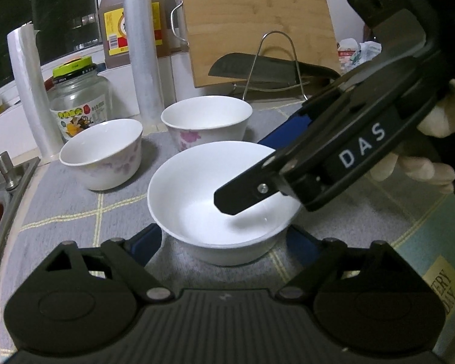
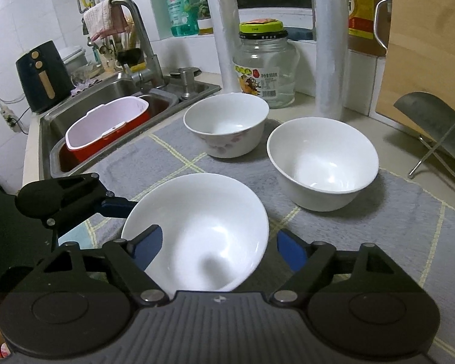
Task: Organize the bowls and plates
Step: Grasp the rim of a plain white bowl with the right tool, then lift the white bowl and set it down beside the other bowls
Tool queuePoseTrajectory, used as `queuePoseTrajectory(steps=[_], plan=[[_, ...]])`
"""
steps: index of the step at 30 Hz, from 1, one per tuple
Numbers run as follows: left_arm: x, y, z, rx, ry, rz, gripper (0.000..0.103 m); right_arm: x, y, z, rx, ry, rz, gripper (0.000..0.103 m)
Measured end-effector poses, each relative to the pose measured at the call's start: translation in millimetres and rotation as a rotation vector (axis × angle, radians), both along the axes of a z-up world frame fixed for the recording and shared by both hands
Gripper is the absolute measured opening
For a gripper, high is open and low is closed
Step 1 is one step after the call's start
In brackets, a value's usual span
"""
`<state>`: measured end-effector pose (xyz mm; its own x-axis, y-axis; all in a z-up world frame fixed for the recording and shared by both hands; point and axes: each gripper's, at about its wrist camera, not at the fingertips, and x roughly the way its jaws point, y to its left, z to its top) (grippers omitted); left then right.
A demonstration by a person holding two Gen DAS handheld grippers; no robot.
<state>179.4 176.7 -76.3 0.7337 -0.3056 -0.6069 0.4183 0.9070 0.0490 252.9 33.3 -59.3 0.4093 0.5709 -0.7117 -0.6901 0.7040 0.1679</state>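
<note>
Three white bowls stand on a grey mat [image 1: 69, 203]. The nearest plain bowl [image 1: 218, 200] [image 2: 197, 230] sits between the open fingers of my left gripper [image 1: 224, 242]. My right gripper [image 2: 218, 245] is open too, with one finger [image 1: 245, 194] reaching over the rim into this bowl and the other [image 2: 291, 251] outside it. Two flowered bowls stand behind it, one at the left [image 1: 103, 154] [image 2: 227, 127] and one further back [image 1: 206, 121] [image 2: 321, 160].
A sink [image 2: 106, 97] with a red-and-white container [image 2: 106, 127] lies left of the mat. A glass jar [image 1: 79, 103], two film rolls [image 1: 142, 39], a sauce bottle [image 1: 118, 15], a cutting board [image 1: 257, 24] and a cleaver on a rack [image 1: 273, 66] stand behind the bowls.
</note>
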Motion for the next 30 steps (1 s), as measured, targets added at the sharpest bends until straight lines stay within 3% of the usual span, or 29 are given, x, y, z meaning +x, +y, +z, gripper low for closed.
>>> queuePoseTrajectory(steps=[18,30], plan=[[-3.6,-2.5,6.7,-0.014,-0.013,-0.022,0.087,-4.6,-5.0,5.9,0.021,0.007,0.008,0.082],[-12.4,-40.2,20.8,-0.053,-0.029,-0.097,0.087,-26.4,-53.5,20.9,0.025,-0.016,-0.068,0.083]])
